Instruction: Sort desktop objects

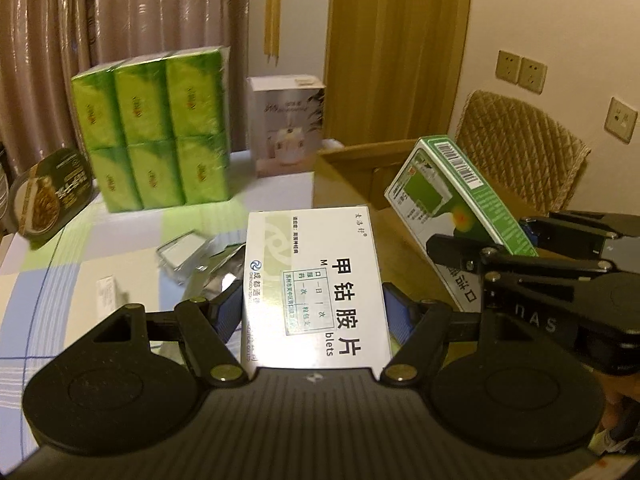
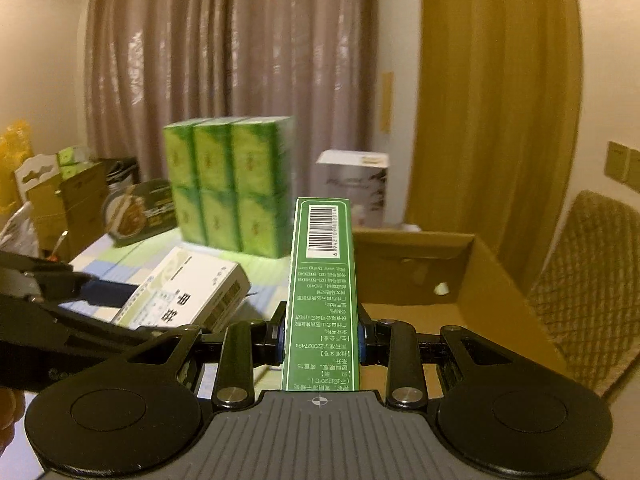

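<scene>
Above the checked tablecloth (image 1: 60,264), the left gripper (image 1: 316,312) has its blue-padded fingers (image 1: 230,312) clamped on the two long sides of a white medicine box (image 1: 316,280), which lies flat between them with its printed face up and clear of the cloth. Just right of that white box, the right gripper (image 2: 320,336) holds a green medicine box (image 2: 324,280) — its pads (image 2: 362,340) pressed on the box's broad faces, the narrow barcode edge turned up and the box pointing away from the camera. Both boxes are in the air, side by side and near each other, the green one tilted in the left wrist view (image 1: 460,192).

Beneath the white box, on the cloth, lie a crumpled silver foil packet (image 1: 212,276), a small clear-wrapped white item (image 1: 180,252) and, further left, a small blurred white box (image 1: 107,292).

Beyond and to the right of the white box stands an open cardboard carton (image 2: 492,280), its flaps up; a small pale object (image 2: 440,289) shows against its inner wall. A chair with a quilted tan cushion (image 1: 524,148) stands right of the carton.

Further back, left of the white box's line, a shrink-wrapped block of green tissue packs (image 1: 156,128) stands on the table, six faces showing. A round food package with a dark label (image 1: 48,196) leans left of it — a tall white carton with a printed picture (image 1: 286,124) stands to its right. Brown curtains (image 1: 120,12) and a wall with sockets (image 1: 520,70) close the scene.
</scene>
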